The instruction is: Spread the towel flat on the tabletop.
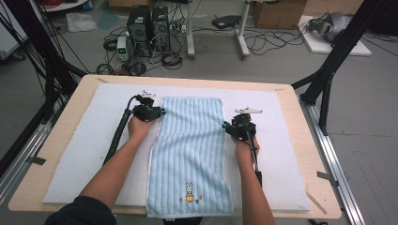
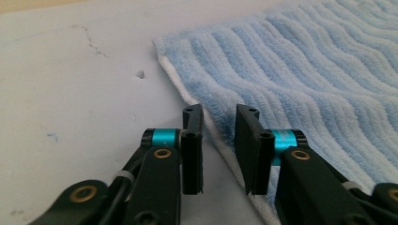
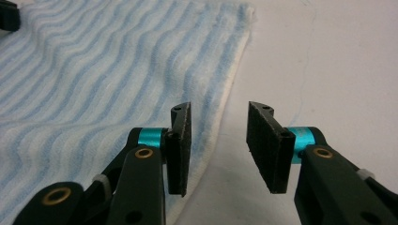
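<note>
a blue striped towel point(image 1: 190, 154) lies flat on the bench's white mat point(image 1: 84, 154); left tongs point(image 2: 219, 136) straddle its left edge, right tongs point(image 3: 218, 140) its right edge, both parted, forearms reaching forward.

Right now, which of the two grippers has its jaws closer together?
The left gripper: a narrow gap over the blue towel's edge. The right gripper gapes wider.

A hand-held gripper point(image 1: 163, 112) point(image 1: 224, 125) flanks each long edge of the blue towel point(image 1: 190, 154).
</note>
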The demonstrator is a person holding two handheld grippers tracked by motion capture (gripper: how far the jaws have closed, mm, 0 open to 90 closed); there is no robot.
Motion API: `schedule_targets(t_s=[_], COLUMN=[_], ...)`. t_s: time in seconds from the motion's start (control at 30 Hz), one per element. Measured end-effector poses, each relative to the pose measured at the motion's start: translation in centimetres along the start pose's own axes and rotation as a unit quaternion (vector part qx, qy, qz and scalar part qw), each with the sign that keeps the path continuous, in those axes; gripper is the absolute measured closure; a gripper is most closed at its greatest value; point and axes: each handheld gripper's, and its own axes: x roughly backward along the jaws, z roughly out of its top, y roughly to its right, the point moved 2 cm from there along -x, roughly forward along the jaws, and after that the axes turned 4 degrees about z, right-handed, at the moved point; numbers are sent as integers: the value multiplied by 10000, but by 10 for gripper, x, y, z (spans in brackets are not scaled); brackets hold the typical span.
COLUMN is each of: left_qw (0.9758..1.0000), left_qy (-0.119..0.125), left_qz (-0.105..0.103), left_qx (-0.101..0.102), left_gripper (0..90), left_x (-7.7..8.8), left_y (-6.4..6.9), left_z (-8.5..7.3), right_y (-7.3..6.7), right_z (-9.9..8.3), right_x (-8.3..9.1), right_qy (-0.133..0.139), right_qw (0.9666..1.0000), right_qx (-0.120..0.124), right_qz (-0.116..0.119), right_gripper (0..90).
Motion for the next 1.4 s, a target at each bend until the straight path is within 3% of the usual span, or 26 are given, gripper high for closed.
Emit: schedule_targets(t_s=[0.03, 0.1, 0.13, 0.17, 0.23, 0.27, 0.3, 0.33, 0.37, 0.43, 0.53, 0.63, 0.77, 0.8, 0.87, 0.93, 1.0, 1.03, 1.17, 1.23, 1.37, 1.4], left_qw=[9999, 9993, 9991, 9989, 9987, 9984, 9980, 9980, 9980, 9982, 9982, 9975, 9974, 9970, 9970, 9971, 9972, 9975, 9964, 9957, 9934, 9938], left_qy=[6, 21, 29, 37, 53, 53, 61, 76, 42, -14, 4, 176, 177, 212, 202, 196, 164, 144, 199, 71, 45, 43], left_qz=[7, 153, 284, 427, 481, 522, 505, 371, 248, 114, 32, -44, -135, -148, -173, -230, -286, -307, -434, -596, -974, -992], left_qx=[-125, -327, -298, -181, 151, 229, 366, 504, 583, 595, 603, 677, 689, 723, 732, 705, 675, 626, 700, 708, 596, 498], left_gripper=[869, 884, 885, 884, 879, 842, 737, 594, 529, 489, 481, 481, 481, 481, 481, 481, 479, 472, 474, 475, 514, 529], left_x=[-1, -3, -4, -5, -6, -6, -6, -5, -2, 4, 13, 23, 29, 29, 31, 33, 36, 38, 46, 47, 43, 40], left_y=[2, 4, 2, -1, -7, -9, -11, -15, -18, -22, -25, -28, -27, -26, -25, -24, -23, -22, -21, -17, -2, 3], left_z=[1, 3, 4, 4, 5, 5, 5, 5, 4, 1, -5, -9, -12, -13, -14, -16, -18, -20, -27, -31, -30, -29], right_y=[-1, -4, -5, -6, -8, -8, -9, -9, -11, -11, -10, -11, -12, -12, -10, -9, -5, -5, -7, -7, -11, -12], right_z=[0, 0, 0, 0, 1, 1, 1, 1, 1, 2, 1, 0, -2, 0, 4, 6, 4, 3, 1, 0, -6, -9], right_x=[0, -1, -1, 0, 1, 3, 4, 6, 8, 10, 7, -4, -24, -25, -28, -31, -31, -30, -17, -9, 11, 15], right_qy=[-18, -29, -35, -51, -60, -58, -54, -39, -40, -10, -19, -39, -297, -232, -267, -185, -78, -37, 109, 65, 187, 191], right_qw=[10000, 10000, 10000, 10000, 9999, 9999, 9999, 9999, 9999, 9999, 9999, 9998, 9995, 9997, 9995, 9986, 9985, 9986, 9993, 9998, 9992, 9990], right_qx=[28, 58, 75, 71, 96, 112, 101, 92, 90, 138, 35, -58, -45, 17, 153, 280, -25, -150, 61, 70, 341, 404], right_qz=[0, 6, -12, -35, -82, -75, -72, -51, -21, 7, 92, 189, 95, 62, -48, -412, -535, -506, -364, -198, -39, 16], right_gripper=[603, 603, 604, 604, 604, 604, 603, 602, 602, 602, 603, 618, 789, 854, 873, 871, 806, 757, 672, 639, 625, 623])
